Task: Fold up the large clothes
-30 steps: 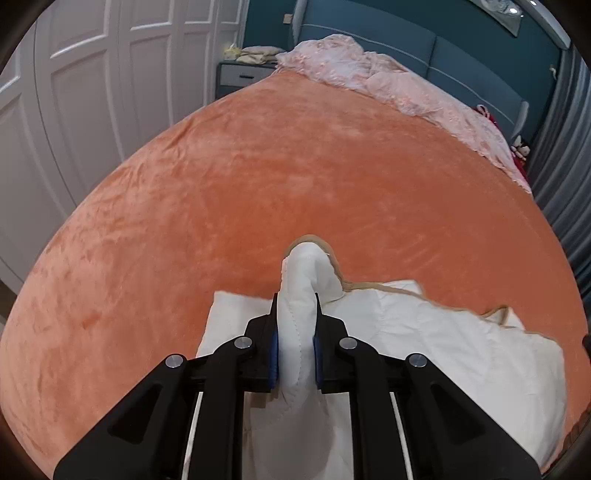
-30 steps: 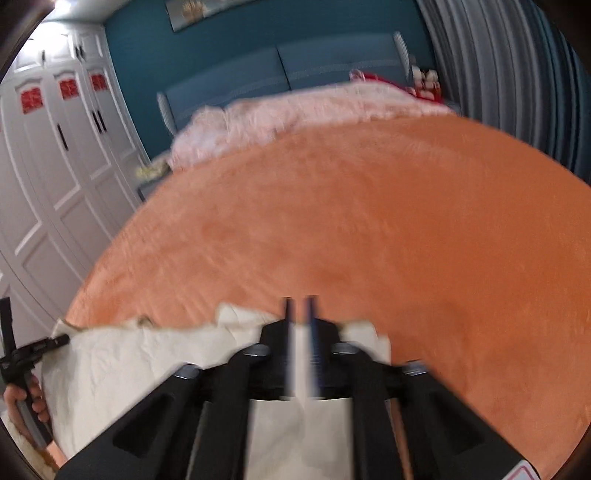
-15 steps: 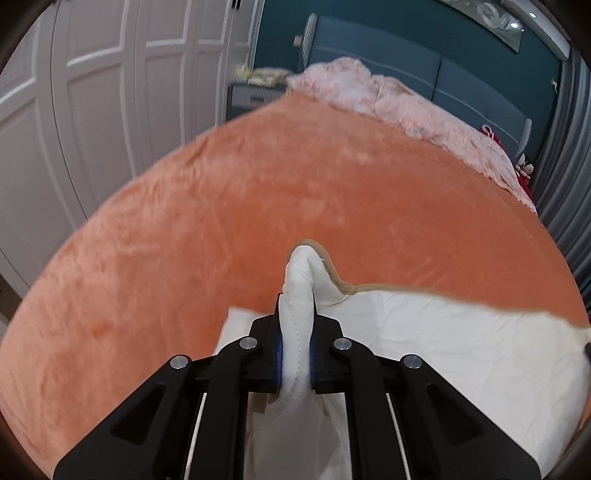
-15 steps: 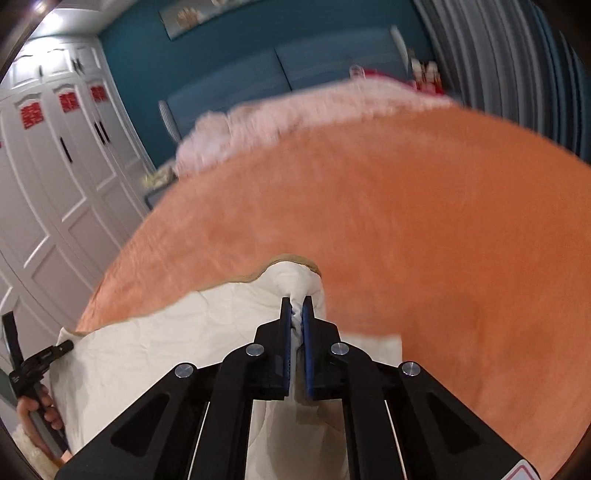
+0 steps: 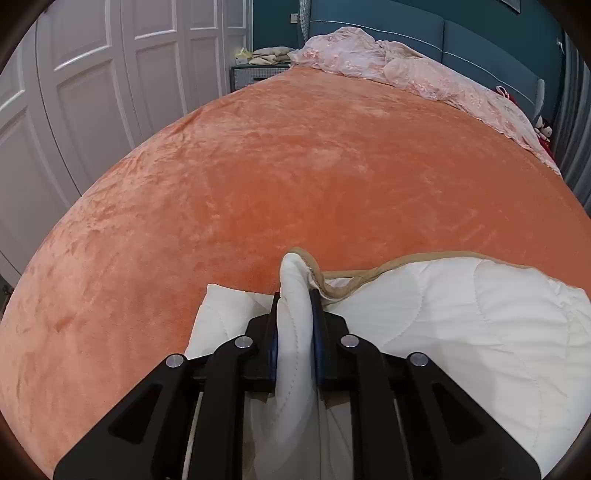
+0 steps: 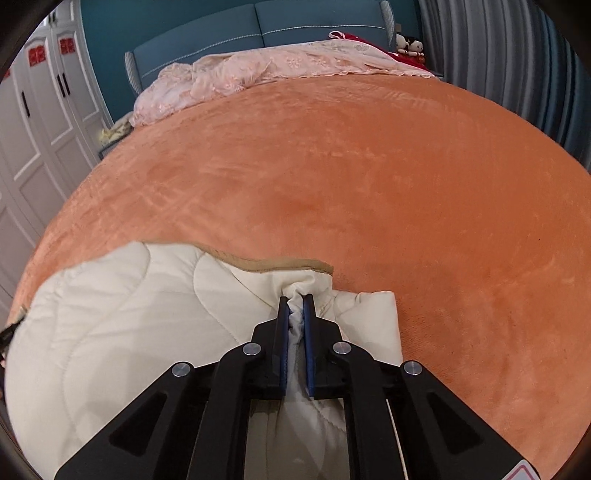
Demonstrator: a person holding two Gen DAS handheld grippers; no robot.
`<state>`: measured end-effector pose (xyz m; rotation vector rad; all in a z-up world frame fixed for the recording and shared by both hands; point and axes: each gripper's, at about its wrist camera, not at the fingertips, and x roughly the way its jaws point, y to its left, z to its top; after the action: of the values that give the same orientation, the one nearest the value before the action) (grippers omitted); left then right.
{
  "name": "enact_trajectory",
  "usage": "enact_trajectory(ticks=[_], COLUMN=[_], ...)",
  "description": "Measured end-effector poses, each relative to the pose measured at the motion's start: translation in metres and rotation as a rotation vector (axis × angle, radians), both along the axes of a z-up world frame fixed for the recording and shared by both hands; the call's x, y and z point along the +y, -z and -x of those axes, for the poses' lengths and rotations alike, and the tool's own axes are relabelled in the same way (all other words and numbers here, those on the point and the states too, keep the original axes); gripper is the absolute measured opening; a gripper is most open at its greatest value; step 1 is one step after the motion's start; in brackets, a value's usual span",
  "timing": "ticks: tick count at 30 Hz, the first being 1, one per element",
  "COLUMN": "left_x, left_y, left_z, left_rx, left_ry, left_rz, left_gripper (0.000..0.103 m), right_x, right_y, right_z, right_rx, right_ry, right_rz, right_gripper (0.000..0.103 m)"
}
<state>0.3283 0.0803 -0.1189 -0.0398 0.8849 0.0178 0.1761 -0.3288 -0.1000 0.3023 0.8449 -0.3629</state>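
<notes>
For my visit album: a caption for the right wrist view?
Right claw pinching a cream quilted garment over an orange bedspread.

Your left claw (image 5: 295,299) is black with blue pads, same as the right claw (image 6: 296,301). Between both sits a cream quilt (image 5: 461,325) with wavy stitch lines and a tan trim edge. Ahead of the claws: plain orange plush bedspread (image 5: 314,177), then a pale pink lacy cover (image 6: 258,70) and teal headboard (image 6: 229,33). White panelled wardrobe doors (image 5: 92,92) to the left.
</notes>
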Motion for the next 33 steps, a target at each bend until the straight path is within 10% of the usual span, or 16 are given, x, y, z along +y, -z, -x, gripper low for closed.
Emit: enact_trajectory(ticks=[5,9,15,23,33], left_x=[0.002,0.015,-0.026,-0.126,-0.134], left_y=[-0.003,-0.045,-0.11,-0.029,0.006], left_z=[-0.001,0.016,0.038,0.024,0.03], left_rx=[0.006,-0.053,-0.136,0.057,-0.002], left_ry=[-0.014,-0.062,0.07,0.242,0.228], left_rz=[-0.003,0.002,0.163,0.116,0.064], left_gripper=[0.025,0.051,0.052,0.051,0.055], right_x=[0.008,0.013,0.07,0.119,0.119], right_y=[-0.005,-0.06,-0.092,-0.021,0.009], right_z=[0.0,0.028,0.006,-0.051,-0.05], right_rx=[0.003,-0.171,-0.231,-0.021,-0.012], right_ry=[0.008,0.042,-0.167,-0.277,-0.253], right_rz=[0.034,0.053,-0.049,-0.067,-0.113], right_gripper=[0.012,0.021,0.021,0.013,0.009])
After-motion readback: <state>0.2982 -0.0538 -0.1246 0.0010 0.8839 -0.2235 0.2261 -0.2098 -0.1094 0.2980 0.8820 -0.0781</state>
